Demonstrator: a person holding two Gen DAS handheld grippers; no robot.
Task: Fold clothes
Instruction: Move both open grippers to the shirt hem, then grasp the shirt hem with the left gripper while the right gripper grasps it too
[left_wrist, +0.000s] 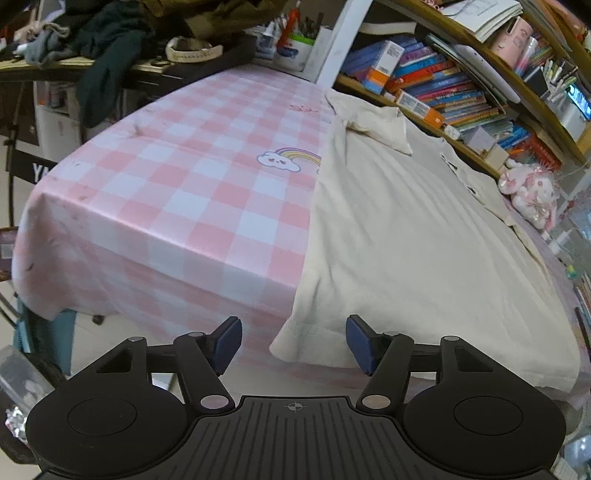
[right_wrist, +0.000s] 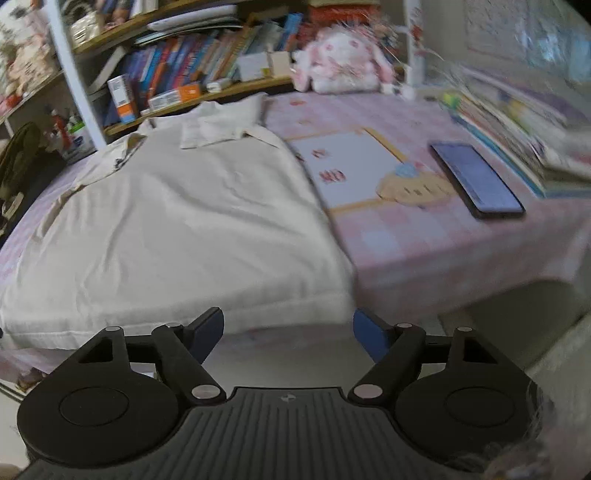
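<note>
Shirt (left_wrist: 406, 240) lay flat on table (left_wrist: 166, 184); left gripper (left_wrist: 294, 341) and right gripper (right_wrist: 288, 334) gaped empty near its hem.

shirt (left_wrist: 406, 236): matt cream cloth | tablecloth (left_wrist: 177, 192): smooth, slightly glossy | phone (right_wrist: 476, 181): glossy

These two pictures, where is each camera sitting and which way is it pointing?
Left wrist view: sits on the left gripper, looks forward and down over the near left corner of the cream shirt on the pink checked tablecloth; both open fingers show.
Right wrist view: sits on the right gripper, looks at the shirt's near right corner and a phone; its open fingers show.
Shared: the shirt, the tablecloth, the bookshelf and the pink plush toy.
</note>
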